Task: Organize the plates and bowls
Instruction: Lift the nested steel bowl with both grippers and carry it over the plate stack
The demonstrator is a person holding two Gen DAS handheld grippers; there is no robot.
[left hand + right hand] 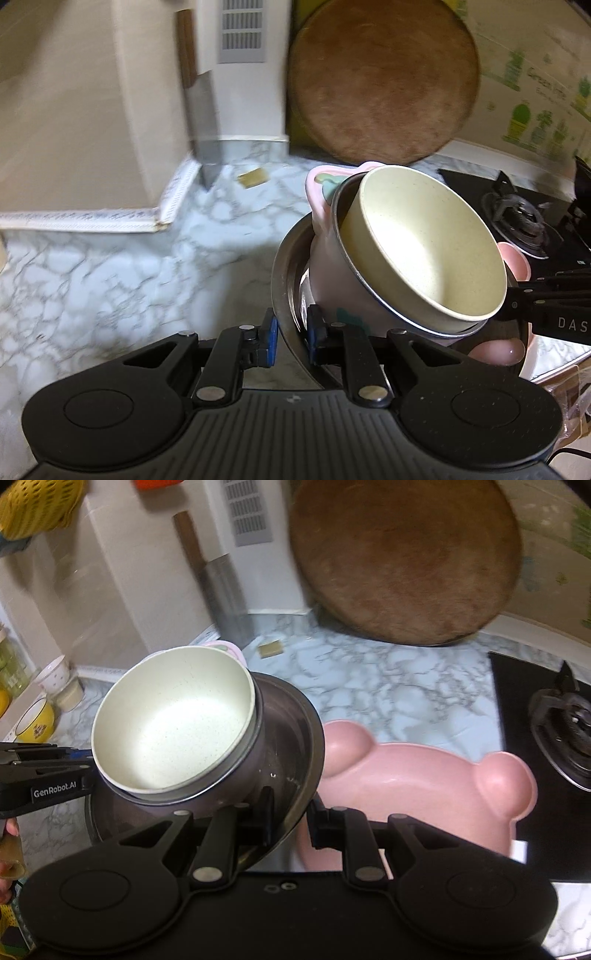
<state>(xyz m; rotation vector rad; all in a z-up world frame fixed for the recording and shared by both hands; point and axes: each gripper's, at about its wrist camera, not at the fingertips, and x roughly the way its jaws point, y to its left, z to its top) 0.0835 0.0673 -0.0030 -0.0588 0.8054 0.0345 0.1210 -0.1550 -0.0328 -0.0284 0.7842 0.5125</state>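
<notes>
Stack: a cream bowl (pixel 428 243) nests in a steel-rimmed pink cup (pixel 332 284), which sits tilted inside a steel bowl (pixel 286 280); the stack fills the lower right of the left view and the left centre of the right view.
Left gripper (pixel 291 334): my blue pads (pixel 272 328) clench the steel bowl's rim, one pad outside the wall, one inside.
Right gripper (pixel 290 818): my jaws pinch the opposite side of the same rim, so the bowl hangs between both hands.
Key relation: the stack leans up and away from my left fingers, toward the right ones; the rim runs across both grips, neither hand clearly nearer.
Pink plate (pixel 417 786): bear-eared, just beside the steel bowl, below it at lower right in the right view.
Counter (pixel 110 273): marbled, beneath everything.
Board (pixel 380 81): round, wooden, leaning at upper right.
Stove (pixel 554 731): far right.
Judgement: I'd level the stack before setting it down.
</notes>
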